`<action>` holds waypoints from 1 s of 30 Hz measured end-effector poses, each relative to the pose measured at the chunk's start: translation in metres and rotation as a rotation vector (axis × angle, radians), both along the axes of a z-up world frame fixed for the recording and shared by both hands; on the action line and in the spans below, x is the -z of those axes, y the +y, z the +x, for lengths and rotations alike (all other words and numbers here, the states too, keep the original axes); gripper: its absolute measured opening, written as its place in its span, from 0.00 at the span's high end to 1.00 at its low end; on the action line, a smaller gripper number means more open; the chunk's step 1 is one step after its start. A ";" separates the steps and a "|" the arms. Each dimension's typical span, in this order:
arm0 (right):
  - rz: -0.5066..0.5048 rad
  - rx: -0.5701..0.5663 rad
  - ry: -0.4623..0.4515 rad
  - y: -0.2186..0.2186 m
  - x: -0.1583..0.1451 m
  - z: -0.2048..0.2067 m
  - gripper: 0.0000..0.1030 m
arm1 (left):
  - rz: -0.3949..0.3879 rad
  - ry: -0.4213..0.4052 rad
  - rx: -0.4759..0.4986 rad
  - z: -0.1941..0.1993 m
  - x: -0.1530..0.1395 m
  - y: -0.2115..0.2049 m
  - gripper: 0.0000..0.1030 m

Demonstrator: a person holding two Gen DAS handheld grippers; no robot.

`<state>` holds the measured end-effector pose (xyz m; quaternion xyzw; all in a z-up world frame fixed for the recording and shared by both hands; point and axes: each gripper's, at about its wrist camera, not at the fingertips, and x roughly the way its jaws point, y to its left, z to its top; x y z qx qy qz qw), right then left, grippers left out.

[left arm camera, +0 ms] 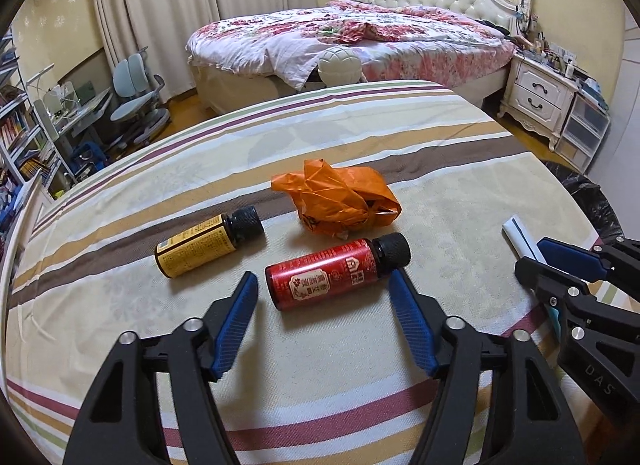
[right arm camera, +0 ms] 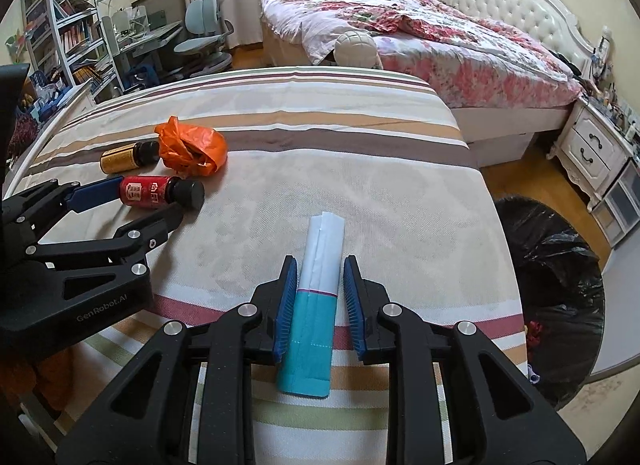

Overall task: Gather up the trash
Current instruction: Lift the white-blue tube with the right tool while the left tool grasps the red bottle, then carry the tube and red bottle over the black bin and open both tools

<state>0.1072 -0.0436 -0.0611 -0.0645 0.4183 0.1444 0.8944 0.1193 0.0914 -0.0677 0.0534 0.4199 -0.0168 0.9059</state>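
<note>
Right tool straddles a flat white-and-teal paper packet, light and floppy, best pinched mid-length; left tool spread around a red bottle.

"GenRobot.AI" reads in pale letters along the left gripper body in the right wrist view. "DAS" shows on the right gripper housing. The red bottle and yellow bottle labels carry print too small to read.
</note>
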 end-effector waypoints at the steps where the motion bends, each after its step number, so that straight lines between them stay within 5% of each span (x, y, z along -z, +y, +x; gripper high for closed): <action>1: 0.000 0.001 0.000 0.000 0.000 0.000 0.76 | -0.004 0.004 0.000 0.000 0.001 0.001 0.46; 11: 0.002 0.001 0.000 0.000 0.000 0.001 0.76 | -0.013 -0.003 0.003 -0.014 -0.002 0.002 0.48; 22: 0.004 0.003 -0.002 0.000 -0.001 0.001 0.76 | -0.063 0.012 -0.185 -0.041 -0.002 0.029 0.48; 30: 0.013 0.013 -0.009 -0.004 -0.003 -0.004 0.77 | -0.085 -0.019 -0.216 -0.046 -0.007 0.035 0.48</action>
